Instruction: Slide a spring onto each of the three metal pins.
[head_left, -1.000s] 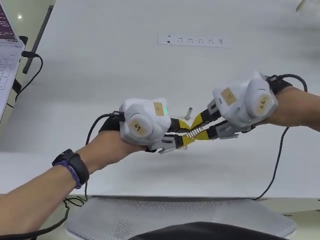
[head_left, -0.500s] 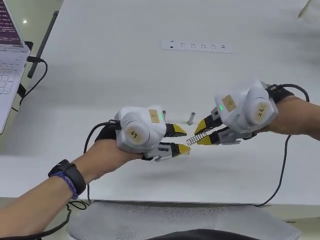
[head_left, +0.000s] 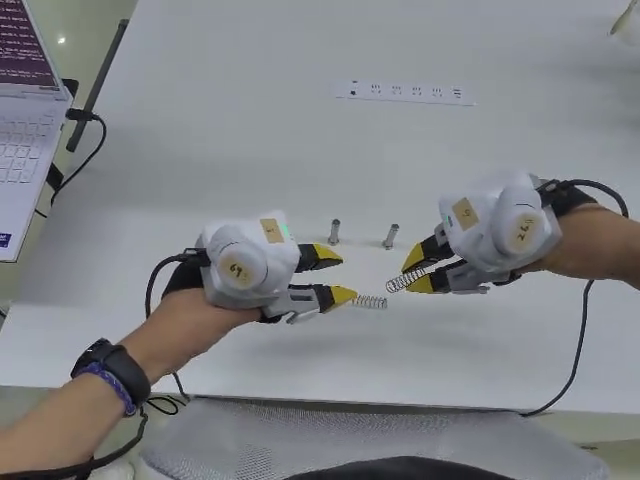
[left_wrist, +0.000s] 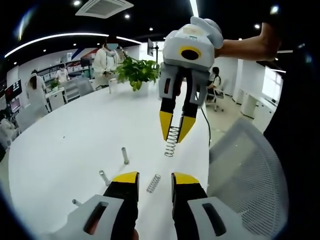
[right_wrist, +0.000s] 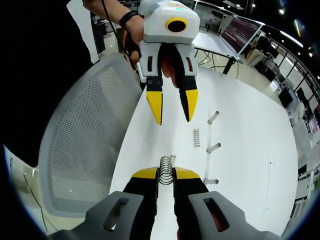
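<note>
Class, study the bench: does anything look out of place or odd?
One spring lies loose on its side on the table, beside the open left gripper, not on the metal pins. Nothing else stands out.

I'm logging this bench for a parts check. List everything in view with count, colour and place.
table: one, white.
metal pins: three, silver, standing in a row on the table.
loose spring: one, silver, lying on the table before the pins.
held spring: one, silver, gripped above the table.
power strip: one, white, table's far side.
laptop: one, pale, far left.
mesh chair: one, grey, near edge.
left claw: yellow-tipped, open.
right claw: yellow-tipped, shut on the held spring.
</note>
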